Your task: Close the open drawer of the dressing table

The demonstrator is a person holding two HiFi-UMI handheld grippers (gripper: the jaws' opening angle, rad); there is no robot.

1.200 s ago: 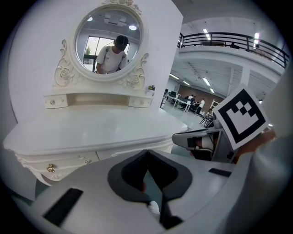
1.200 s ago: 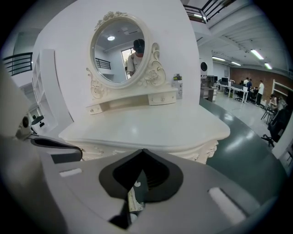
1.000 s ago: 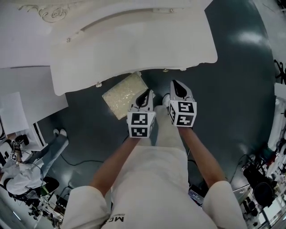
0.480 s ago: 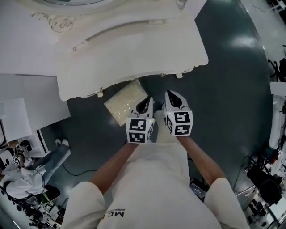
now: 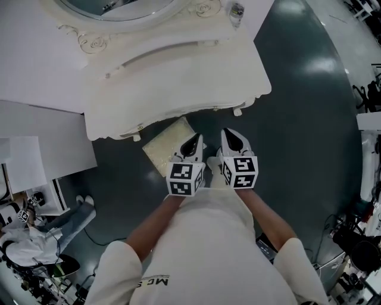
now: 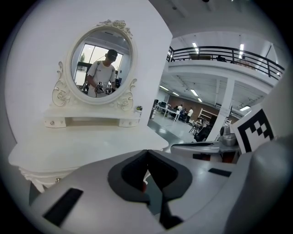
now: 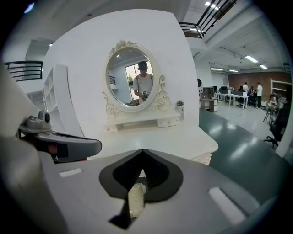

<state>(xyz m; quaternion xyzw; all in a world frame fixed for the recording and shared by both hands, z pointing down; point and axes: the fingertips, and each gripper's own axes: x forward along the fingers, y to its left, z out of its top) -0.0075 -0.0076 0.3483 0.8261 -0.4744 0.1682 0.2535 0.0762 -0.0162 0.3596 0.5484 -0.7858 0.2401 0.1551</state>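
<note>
Smoothly curved, the white dressing table (image 5: pixel 178 77) bears an oval mirror (image 6: pixel 100 64).

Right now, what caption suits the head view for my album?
Person facing a white dressing table with an oval mirror, left gripper and right gripper shut, side by side.

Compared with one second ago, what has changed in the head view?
The dressing table slid up the frame, so its mirror now shows; the left gripper and right gripper sit lower in the frame. Both stayed side by side, shut, holding nothing.
</note>
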